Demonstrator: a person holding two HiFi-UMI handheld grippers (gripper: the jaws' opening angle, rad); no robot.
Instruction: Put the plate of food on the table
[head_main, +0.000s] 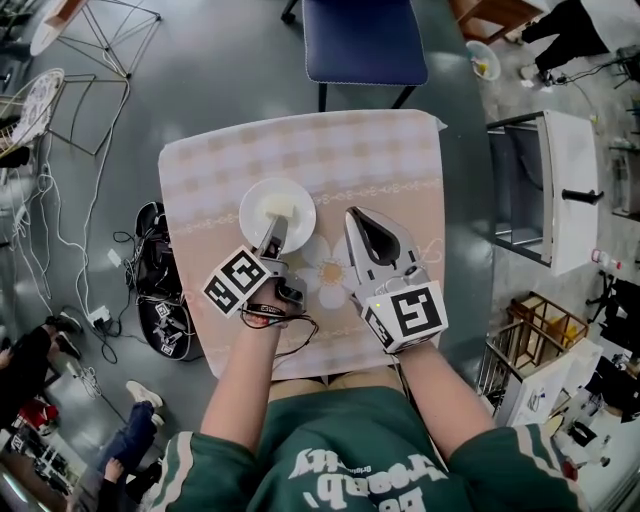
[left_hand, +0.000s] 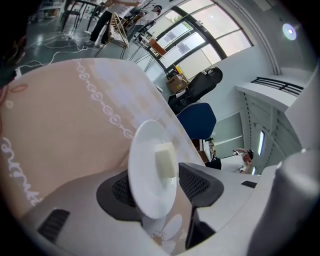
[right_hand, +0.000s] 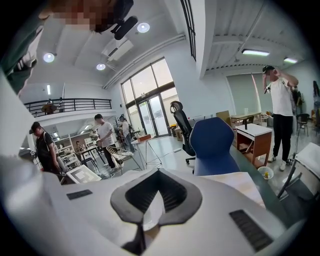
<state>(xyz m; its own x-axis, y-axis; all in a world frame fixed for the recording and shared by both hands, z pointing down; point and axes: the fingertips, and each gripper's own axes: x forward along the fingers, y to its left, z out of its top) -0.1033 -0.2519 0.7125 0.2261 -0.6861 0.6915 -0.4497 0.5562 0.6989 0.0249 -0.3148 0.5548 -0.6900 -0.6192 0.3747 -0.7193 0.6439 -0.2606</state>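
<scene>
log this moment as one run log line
plate on table | food on plate | left gripper open, plate rim between jaws | right gripper shut, empty

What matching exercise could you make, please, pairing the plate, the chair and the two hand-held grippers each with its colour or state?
Things:
1 plate
2 chair
3 left hand-held gripper
4 right hand-held gripper

Colour or state:
A blue
B jaws together, nothing between them
C round and white
D jaws apart around the plate's rim

Pairs: 1-C, 2-A, 3-D, 4-B

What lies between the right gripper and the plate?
Nothing but bare tablecloth separates the right gripper from the plate, as the head view shows.
</scene>
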